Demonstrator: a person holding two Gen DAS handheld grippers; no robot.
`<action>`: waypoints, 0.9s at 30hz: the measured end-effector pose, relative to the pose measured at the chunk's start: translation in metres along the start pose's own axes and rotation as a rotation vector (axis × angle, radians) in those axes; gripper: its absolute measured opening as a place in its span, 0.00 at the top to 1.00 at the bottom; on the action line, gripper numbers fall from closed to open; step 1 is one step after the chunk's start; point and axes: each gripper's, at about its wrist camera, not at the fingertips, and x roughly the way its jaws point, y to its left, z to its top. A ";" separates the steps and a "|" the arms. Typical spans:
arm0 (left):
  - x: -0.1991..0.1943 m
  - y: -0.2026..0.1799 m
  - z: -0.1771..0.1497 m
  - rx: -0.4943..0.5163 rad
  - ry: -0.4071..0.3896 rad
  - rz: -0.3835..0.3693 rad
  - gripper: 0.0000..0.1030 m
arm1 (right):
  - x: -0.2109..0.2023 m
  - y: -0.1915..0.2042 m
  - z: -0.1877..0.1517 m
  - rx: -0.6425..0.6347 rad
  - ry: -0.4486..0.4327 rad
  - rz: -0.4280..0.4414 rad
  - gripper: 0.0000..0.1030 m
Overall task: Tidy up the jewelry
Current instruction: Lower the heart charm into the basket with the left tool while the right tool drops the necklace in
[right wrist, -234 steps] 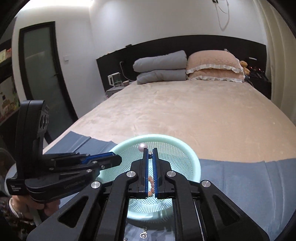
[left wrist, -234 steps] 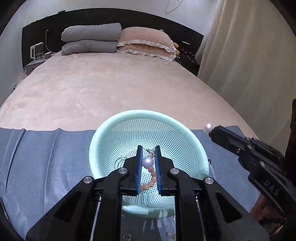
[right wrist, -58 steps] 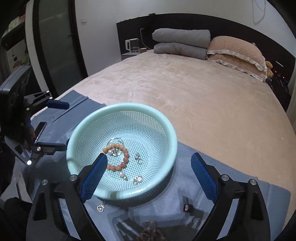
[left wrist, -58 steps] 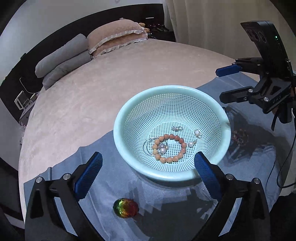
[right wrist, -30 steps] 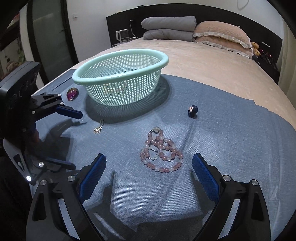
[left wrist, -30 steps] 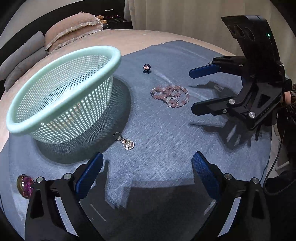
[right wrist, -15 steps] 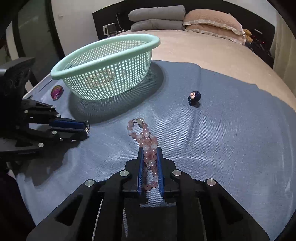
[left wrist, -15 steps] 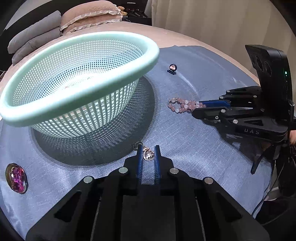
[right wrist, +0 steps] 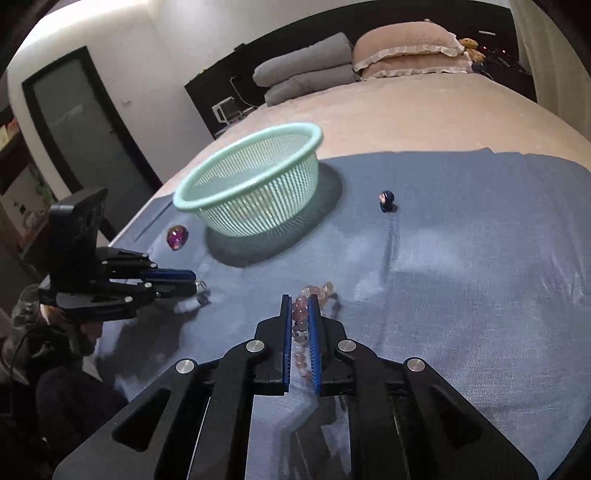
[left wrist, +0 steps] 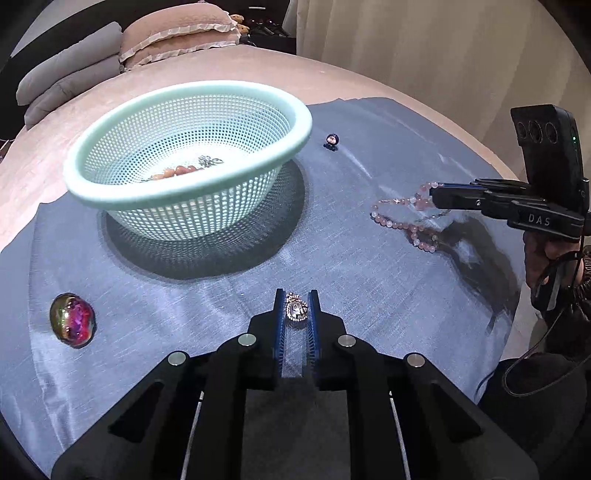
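Observation:
A mint mesh basket (left wrist: 110,192) stands on the blue cloth (left wrist: 369,280), also in the right wrist view (right wrist: 207,206); an orange bead bracelet (left wrist: 177,171) and a silver piece (left wrist: 208,161) lie inside. My left gripper (left wrist: 296,308) is shut on a small silver pendant (left wrist: 296,311), lifted just off the cloth; it shows at left in the right wrist view (right wrist: 194,284). My right gripper (right wrist: 299,306) is shut on a pink bead bracelet (right wrist: 300,314), raised with its loop trailing on the cloth (left wrist: 402,225); it shows at right in the left wrist view (left wrist: 436,195).
An iridescent oval gem (left wrist: 72,320) lies on the cloth left of the basket, also in the right wrist view (right wrist: 176,237). A small dark blue round charm (left wrist: 331,140) sits right of the basket, also in the right wrist view (right wrist: 386,199). Pillows (left wrist: 177,33) lie at the bed's head.
Both grippers, open a second ago, closed half a second ago: left on the pendant, right on the pink bracelet. Both have since lifted and drawn back from the basket.

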 end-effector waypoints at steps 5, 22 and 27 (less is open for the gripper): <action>-0.033 0.004 0.008 0.024 -0.018 0.037 0.89 | -0.016 0.027 0.031 -0.075 -0.027 -0.022 0.93; -0.090 0.048 0.102 0.050 -0.099 0.126 0.89 | -0.011 0.115 0.190 -0.282 -0.140 -0.012 0.93; -0.054 0.062 0.108 0.058 -0.048 0.096 0.89 | 0.039 0.105 0.201 -0.266 -0.086 0.007 0.93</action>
